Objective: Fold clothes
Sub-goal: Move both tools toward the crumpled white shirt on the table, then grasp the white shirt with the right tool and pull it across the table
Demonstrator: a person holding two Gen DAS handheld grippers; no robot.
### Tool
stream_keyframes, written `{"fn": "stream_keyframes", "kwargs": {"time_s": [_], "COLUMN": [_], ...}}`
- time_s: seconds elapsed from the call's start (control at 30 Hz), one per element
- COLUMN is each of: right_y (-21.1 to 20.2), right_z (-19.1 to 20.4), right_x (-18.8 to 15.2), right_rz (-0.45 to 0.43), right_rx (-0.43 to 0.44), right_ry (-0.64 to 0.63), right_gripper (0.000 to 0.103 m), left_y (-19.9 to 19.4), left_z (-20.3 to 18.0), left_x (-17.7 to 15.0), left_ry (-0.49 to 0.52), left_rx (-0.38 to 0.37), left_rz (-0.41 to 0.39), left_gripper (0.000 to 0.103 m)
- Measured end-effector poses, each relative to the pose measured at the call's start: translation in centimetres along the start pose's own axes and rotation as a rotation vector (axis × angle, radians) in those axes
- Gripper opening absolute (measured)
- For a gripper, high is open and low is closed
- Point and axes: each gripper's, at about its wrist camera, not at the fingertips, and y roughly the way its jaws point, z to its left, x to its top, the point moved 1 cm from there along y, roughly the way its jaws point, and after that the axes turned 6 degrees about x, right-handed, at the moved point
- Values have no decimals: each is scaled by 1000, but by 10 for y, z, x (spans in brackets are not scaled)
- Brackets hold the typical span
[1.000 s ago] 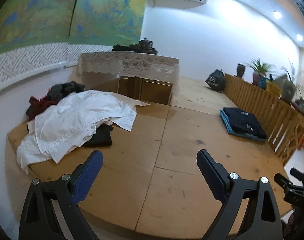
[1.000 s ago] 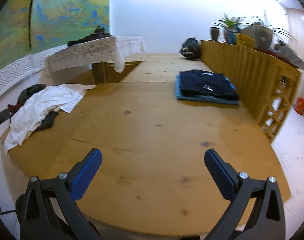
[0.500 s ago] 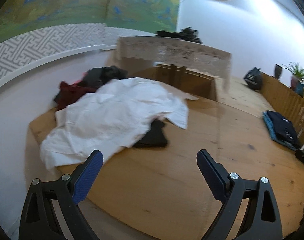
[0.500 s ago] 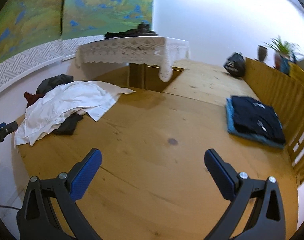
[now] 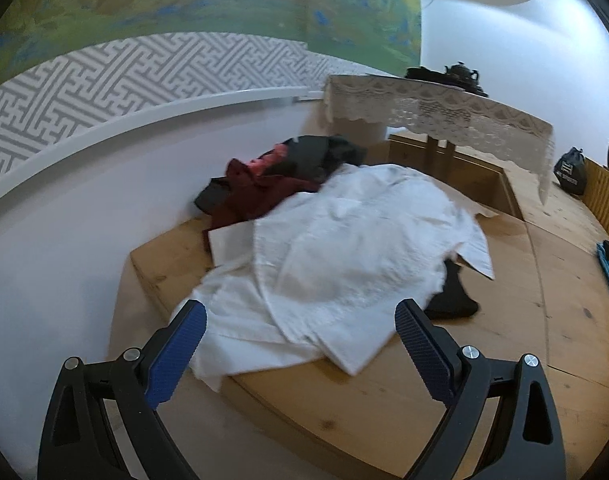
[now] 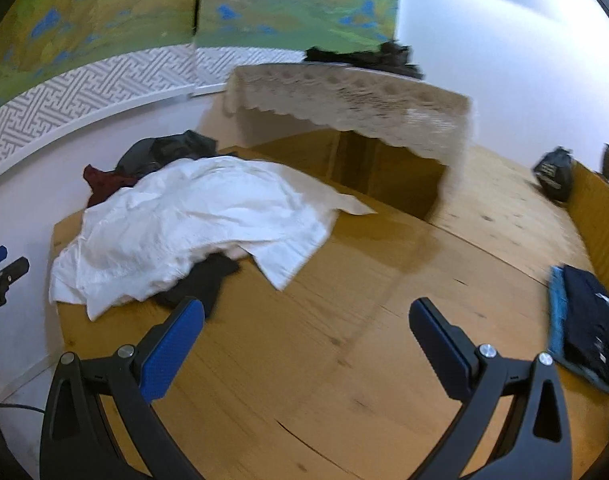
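- Step in hand, as judged: the white garment (image 5: 344,248) just ahead of the left claw (image 5: 300,338) is being approached.
- Both claws, the right claw (image 6: 306,332) included, are spread and empty.
- Next, a hem must be pinched.

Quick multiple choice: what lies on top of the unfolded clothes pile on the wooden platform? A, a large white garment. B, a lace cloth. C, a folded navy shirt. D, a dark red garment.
A: the large white garment is spread over the pile, with the dark red garment and a black garment only peeking out from under its edges.
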Motion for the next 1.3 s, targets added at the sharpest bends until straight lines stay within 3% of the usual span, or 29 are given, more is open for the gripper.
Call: {"fn": "stream_keyframes", "kwargs": {"time_s": [0.33,0.53,0.7,0.93,1.07,1.13,1.2,1.3], "right_y": [142,212,249,262,259,259,259,253], "right_z": [37,42,45,62,70,70,69,66], "right_x": [39,50,55,62,65,68,70,74], "right_rz": [146,236,306,311,323,337,342,334], "right_rx": [117,126,168,151,205,218,217,218], "right_ry": [90,195,294,249,217,221,218,210], "right_gripper": [103,103,103,99,71,63,36,19], "left_y": [41,56,63,70,69,69,68,66], "left_z": [31,34,31,19,13,11,8,5], "left_x": [-4,-16,-15,-9,-6,-6,-6,-6], "left_ry": [-23,6,34,61,72,75,83,103], "left_rx": [29,40,41,12,6,3,4,13], "left_rz": [17,41,41,44,36,37,39,41], "left_gripper": [96,96,96,96,96,96,96,96]}}
